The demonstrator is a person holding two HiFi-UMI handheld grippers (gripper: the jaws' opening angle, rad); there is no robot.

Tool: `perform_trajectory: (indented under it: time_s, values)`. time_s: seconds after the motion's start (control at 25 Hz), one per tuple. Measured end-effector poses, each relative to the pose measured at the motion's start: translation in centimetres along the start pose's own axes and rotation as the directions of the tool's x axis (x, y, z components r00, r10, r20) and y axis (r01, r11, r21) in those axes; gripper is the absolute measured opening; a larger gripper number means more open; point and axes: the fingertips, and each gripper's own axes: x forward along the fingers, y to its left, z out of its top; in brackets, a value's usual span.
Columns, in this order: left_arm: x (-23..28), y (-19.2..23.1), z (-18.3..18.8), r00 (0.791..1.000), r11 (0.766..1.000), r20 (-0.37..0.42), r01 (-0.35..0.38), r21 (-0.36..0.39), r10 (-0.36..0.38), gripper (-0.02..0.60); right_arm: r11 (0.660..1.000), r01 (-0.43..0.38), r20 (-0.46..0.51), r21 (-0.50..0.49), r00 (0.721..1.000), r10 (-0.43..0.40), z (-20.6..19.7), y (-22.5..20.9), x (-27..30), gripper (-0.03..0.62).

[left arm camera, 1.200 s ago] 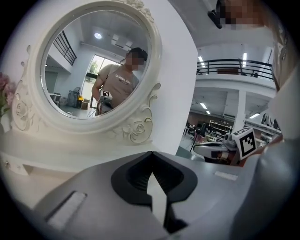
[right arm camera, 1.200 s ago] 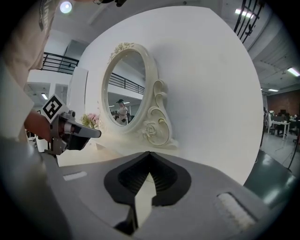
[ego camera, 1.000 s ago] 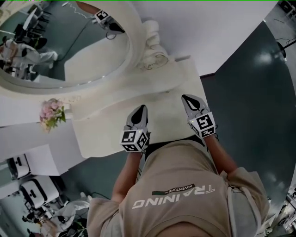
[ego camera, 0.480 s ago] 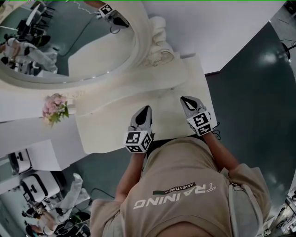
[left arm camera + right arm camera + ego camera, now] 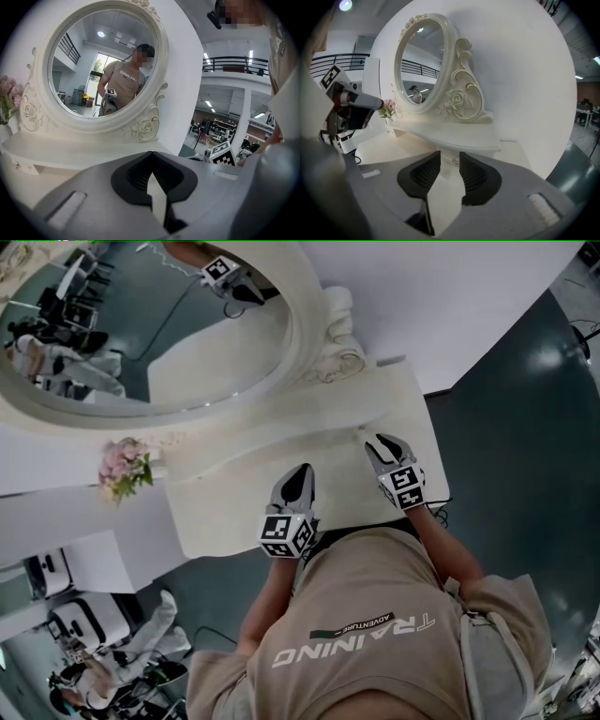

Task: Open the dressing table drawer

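White dressing table stands on dark floor. Raised shelf along back of top. Oval mirror upright on shelf. Pink flowers at shelf end, beside mirror.

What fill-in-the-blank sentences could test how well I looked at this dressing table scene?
1. The flowers beside the mirror are ___.
2. The left gripper has its jaws ___, with nothing between them.
3. Seen between the right gripper's jaws is the small drawer's round ___.
Missing words: pink; shut; knob. The right gripper's jaws are opening and do not grip the knob.
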Motion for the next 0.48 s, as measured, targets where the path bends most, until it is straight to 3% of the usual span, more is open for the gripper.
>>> perform_trajectory:
  time_s: [0.48]
  values:
    - [-0.1,2.1,-0.7,0.999,1.000,-0.038,0.016,-0.026,-0.017,0.018,0.991,0.120,-0.107,0.057,0.988,-0.113,-2.9,-1.7,5.6,0.143]
